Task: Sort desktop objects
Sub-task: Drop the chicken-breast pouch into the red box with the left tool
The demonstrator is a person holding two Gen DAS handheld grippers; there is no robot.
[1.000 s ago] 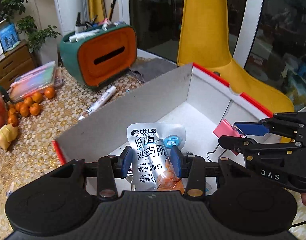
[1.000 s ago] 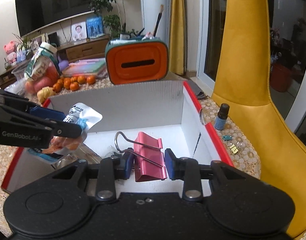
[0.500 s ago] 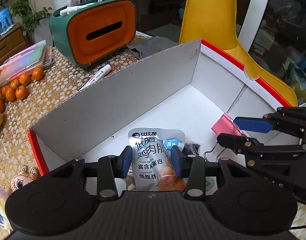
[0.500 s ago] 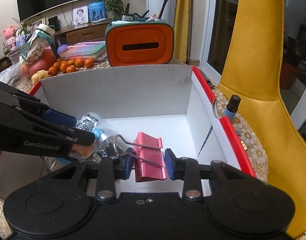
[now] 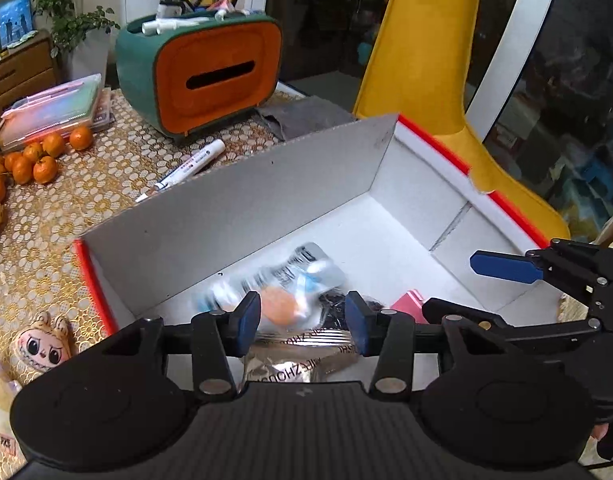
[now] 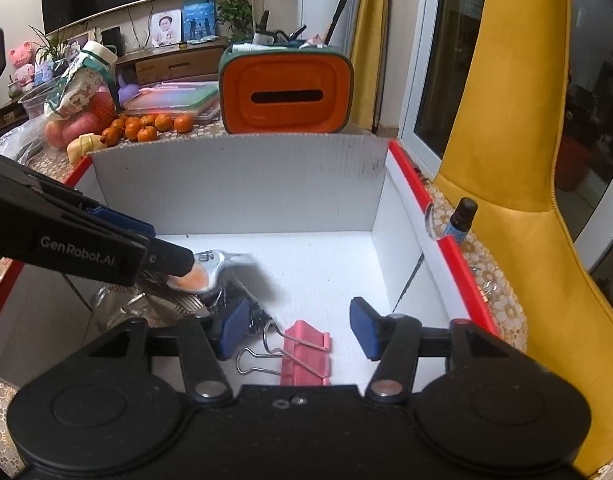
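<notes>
A white box with red rims (image 5: pixel 210 216) (image 6: pixel 242 184) stands on the table. My left gripper (image 5: pixel 302 316) is open over its near left part; the silver snack pouch (image 5: pixel 278 284) (image 6: pixel 214 266) is blurred, loose below the fingers on other foil packets (image 5: pixel 298 356). My right gripper (image 6: pixel 298 330) is open over the box floor; the pink binder clip (image 6: pixel 304 354) lies free between and below its fingers. The clip shows in the left wrist view (image 5: pixel 406 306) too.
An orange and green tissue box (image 5: pixel 210 76) (image 6: pixel 286 92) stands behind the box. A white marker (image 5: pixel 186 168), tangerines (image 5: pixel 34 160), a plush toy (image 5: pixel 40 346) lie left. A small dark bottle (image 6: pixel 460 220) stands right. A yellow chair (image 6: pixel 518 152) is close.
Both grippers lowered into the box and opened. The left let go of the snack pouch, which is dropping; the right let go of the pink binder clip, which now lies on the floor.
</notes>
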